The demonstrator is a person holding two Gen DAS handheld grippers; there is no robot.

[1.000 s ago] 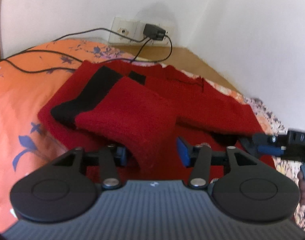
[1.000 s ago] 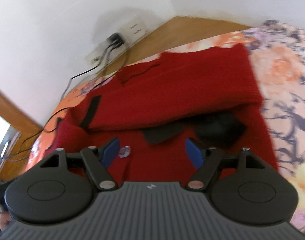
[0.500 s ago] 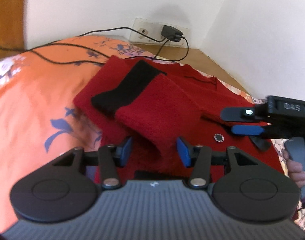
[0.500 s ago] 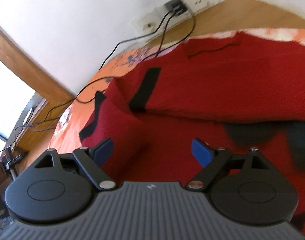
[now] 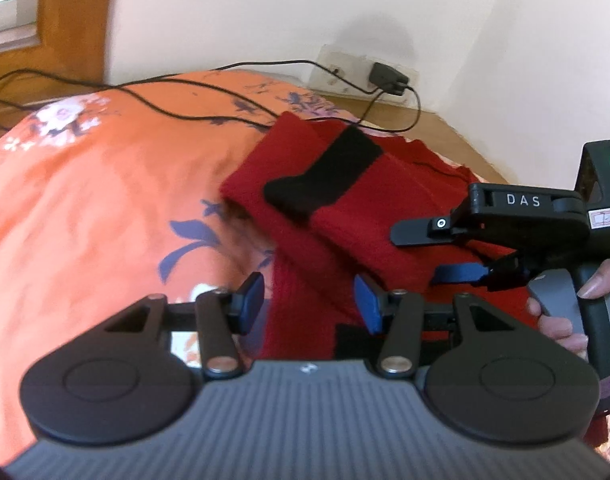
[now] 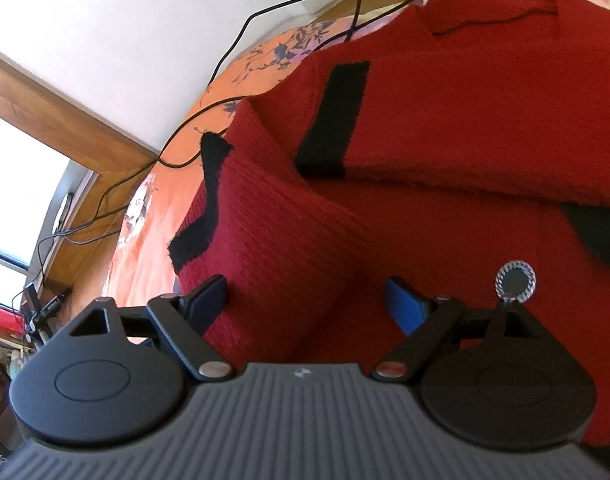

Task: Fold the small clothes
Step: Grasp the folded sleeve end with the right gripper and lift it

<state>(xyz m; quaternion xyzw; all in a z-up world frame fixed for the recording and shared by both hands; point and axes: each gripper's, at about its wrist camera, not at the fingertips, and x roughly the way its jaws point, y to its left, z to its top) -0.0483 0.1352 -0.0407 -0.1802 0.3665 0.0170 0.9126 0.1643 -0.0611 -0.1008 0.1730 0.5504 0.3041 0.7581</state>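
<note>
Tongs (image 5: 309, 304) spread wide above folded red sweater (image 5: 345, 216).

The red knit garment (image 6: 445, 152) runs past the right edge of the right wrist view, and its near part is hidden behind the right claw (image 6: 307, 300) housing; in the left wrist view, motion blur softens the orange floral bedcover (image 5: 105, 200); the person's hand (image 5: 561, 304) is cut by the right edge, fingertips only showing; the small items at the right wrist view's lower left are too small to identify.
</note>
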